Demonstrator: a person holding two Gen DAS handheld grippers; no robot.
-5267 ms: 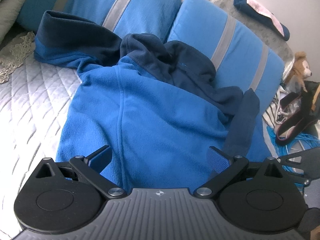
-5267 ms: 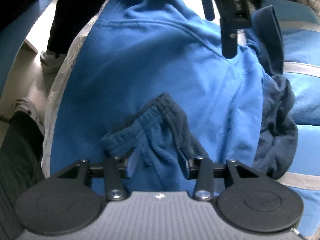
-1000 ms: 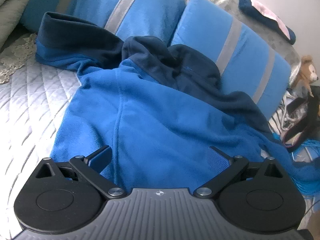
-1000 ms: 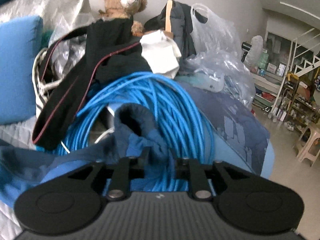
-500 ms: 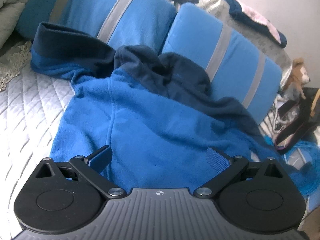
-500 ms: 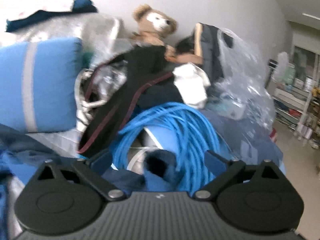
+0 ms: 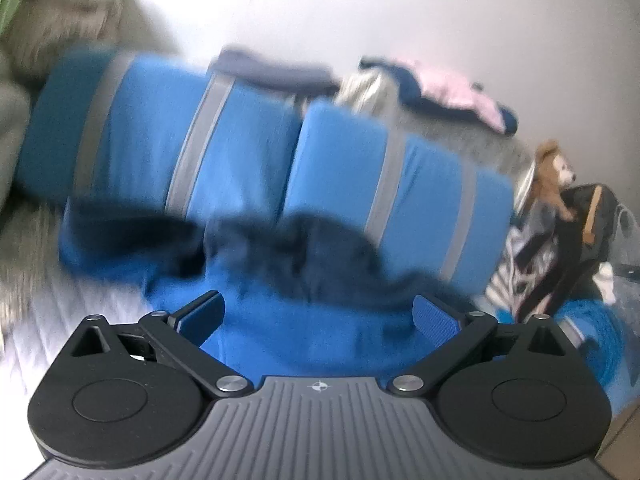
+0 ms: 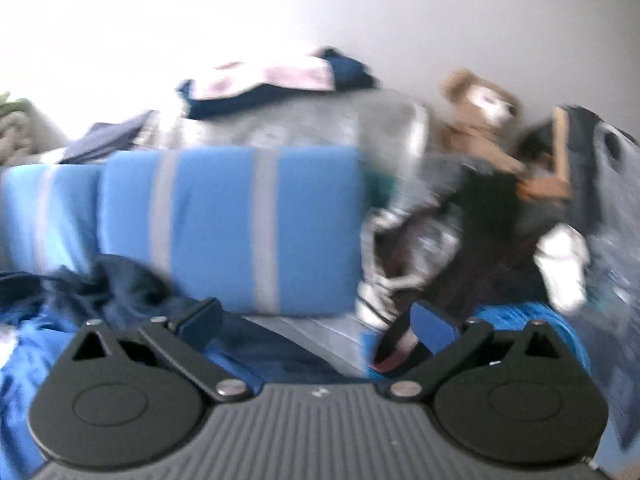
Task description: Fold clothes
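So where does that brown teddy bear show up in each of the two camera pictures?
Left wrist view: the teddy bear sits at the far right edge, about mid-height, beyond the right end of the blue striped pillow.
Right wrist view: the teddy bear is upper right, blurred, above the dark clutter.
Shared landmark: the blue striped pillow, lying left of the bear in both views.

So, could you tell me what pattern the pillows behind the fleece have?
Blue pillows with vertical grey stripes, clearest in the right wrist view.
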